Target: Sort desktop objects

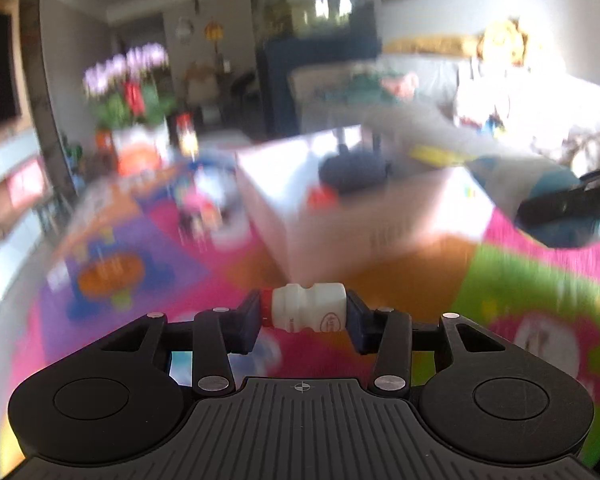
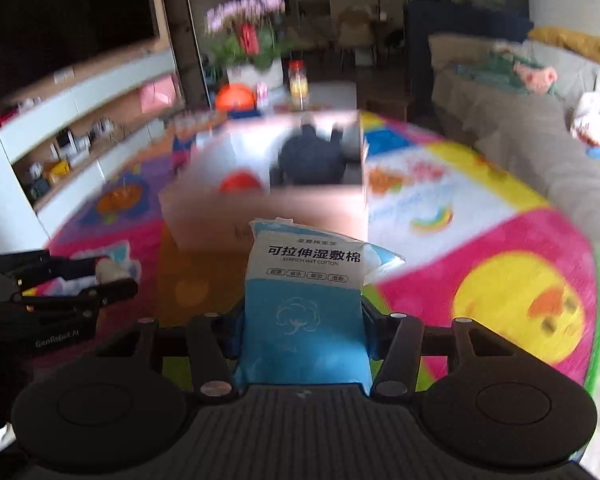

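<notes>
The left gripper (image 1: 304, 314) has its fingers clamped on a small white bottle (image 1: 306, 312), held sideways. The right gripper (image 2: 302, 328) grips a blue cotton pack (image 2: 304, 300) upright — both are in the air before the open box (image 2: 268, 200), probably for dropping in.

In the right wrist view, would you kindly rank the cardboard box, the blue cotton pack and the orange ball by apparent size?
1. cardboard box, though blurred and farther away
2. blue cotton pack, enlarged by nearness to the camera
3. orange ball, partly hidden inside the box
</notes>
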`<move>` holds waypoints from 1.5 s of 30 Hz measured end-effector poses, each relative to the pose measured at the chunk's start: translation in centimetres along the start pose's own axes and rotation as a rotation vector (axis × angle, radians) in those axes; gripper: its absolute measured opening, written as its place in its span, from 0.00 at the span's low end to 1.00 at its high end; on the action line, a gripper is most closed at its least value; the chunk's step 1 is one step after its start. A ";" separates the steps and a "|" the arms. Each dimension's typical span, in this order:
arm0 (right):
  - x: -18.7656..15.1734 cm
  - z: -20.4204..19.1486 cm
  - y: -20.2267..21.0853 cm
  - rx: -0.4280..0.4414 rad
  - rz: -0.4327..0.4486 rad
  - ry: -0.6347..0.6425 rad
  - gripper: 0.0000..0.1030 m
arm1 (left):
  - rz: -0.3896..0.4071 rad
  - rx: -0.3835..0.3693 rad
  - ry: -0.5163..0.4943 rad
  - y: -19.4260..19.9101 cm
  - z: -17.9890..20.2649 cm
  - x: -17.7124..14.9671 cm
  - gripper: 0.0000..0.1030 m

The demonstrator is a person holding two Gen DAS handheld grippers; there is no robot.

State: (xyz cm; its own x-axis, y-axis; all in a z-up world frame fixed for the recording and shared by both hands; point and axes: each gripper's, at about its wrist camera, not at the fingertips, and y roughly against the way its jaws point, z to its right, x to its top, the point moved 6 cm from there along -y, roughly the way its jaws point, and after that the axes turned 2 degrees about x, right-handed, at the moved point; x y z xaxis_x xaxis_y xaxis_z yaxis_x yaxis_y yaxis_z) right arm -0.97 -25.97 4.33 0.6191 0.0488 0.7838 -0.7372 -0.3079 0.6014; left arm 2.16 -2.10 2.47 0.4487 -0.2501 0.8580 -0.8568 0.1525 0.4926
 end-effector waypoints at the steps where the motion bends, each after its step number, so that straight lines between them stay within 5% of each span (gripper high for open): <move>1: 1.2 0.3 1.2 0.003 0.052 -0.004 0.51 | 0.043 0.011 -0.012 0.3 -0.3 1.6 0.46; 6: 5.8 1.3 4.8 -0.019 0.235 -0.004 0.51 | 0.219 0.056 -0.067 -1.8 -0.6 9.7 0.48; 7: 6.3 1.3 4.8 -0.028 0.243 0.003 0.51 | 0.233 0.054 -0.072 -3.0 -0.6 11.1 0.53; 9: 6.9 1.2 4.4 -0.036 0.238 0.010 0.51 | 0.199 0.018 -0.055 -5.8 -0.9 12.7 0.79; 10: 7.1 1.2 4.2 -0.039 0.233 0.017 0.51 | 0.168 0.017 -0.025 -6.9 -1.3 12.8 0.79; 17: 9.3 1.6 1.1 -0.059 0.197 0.006 0.51 | 0.032 0.009 0.095 -7.7 -4.5 4.7 0.86; 28: 17.3 -4.5 -17.1 0.219 -0.066 -0.156 0.51 | -0.021 -0.003 0.201 -6.3 -8.3 -2.3 0.92; 34: 16.6 -5.6 -23.8 0.123 -0.147 -0.131 0.50 | -0.018 -0.027 0.260 -6.5 -8.8 -3.0 0.93; 41: 12.6 -6.0 -23.1 0.061 -0.249 0.025 0.54 | 0.003 -0.030 0.242 -6.3 -8.3 -2.9 0.94; 45: 12.3 -5.6 -20.4 0.073 -0.215 0.075 0.77 | 0.005 -0.025 0.254 -6.3 -8.5 -2.9 0.94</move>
State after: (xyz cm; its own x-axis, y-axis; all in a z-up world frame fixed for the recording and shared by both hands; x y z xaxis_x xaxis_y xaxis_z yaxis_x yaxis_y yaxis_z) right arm 20.11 -13.76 2.59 0.7358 0.1899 0.6501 -0.5677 -0.3506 0.7449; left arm 8.39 5.80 -1.86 0.4967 -0.0013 0.8679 -0.8540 0.1775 0.4890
